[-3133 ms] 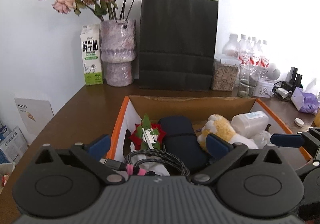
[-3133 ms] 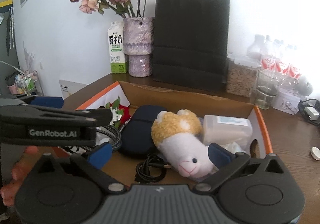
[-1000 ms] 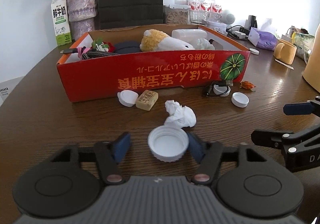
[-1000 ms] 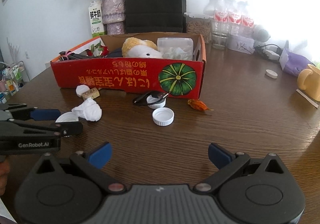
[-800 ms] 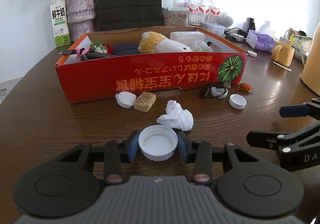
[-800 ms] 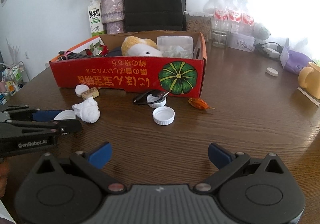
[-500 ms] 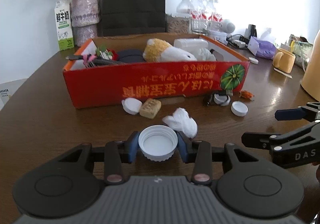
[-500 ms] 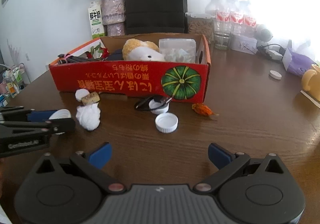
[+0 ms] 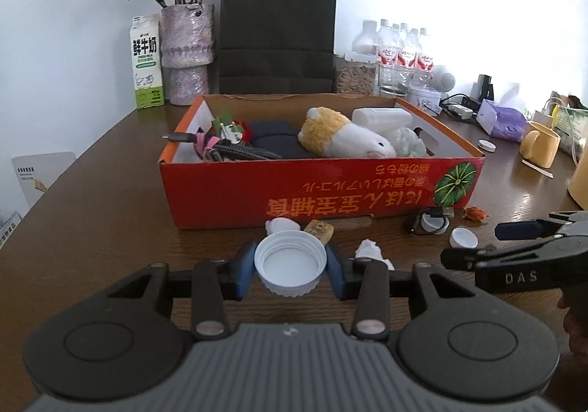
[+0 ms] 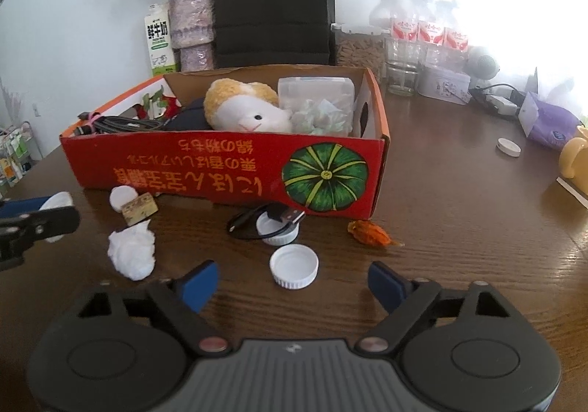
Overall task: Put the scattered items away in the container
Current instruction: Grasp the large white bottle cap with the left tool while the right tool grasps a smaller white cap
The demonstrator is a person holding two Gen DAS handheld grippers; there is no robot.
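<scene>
Between the blue pads of the left gripper, a large white cap is clamped by its rim, open side up, raised off the wooden table just short of the red cardboard box. Slip risk is judged real: the rim is round and smooth and only pinched at two points, so a tilt could pop it out before the box wall is cleared. Near the right gripper, whose jaws are closing with nothing pressed between them, a smaller white cap is lined up. It may be nudged away if one pad lands first. A crumpled tissue, black cable and orange scrap are left lying beside it.
</scene>
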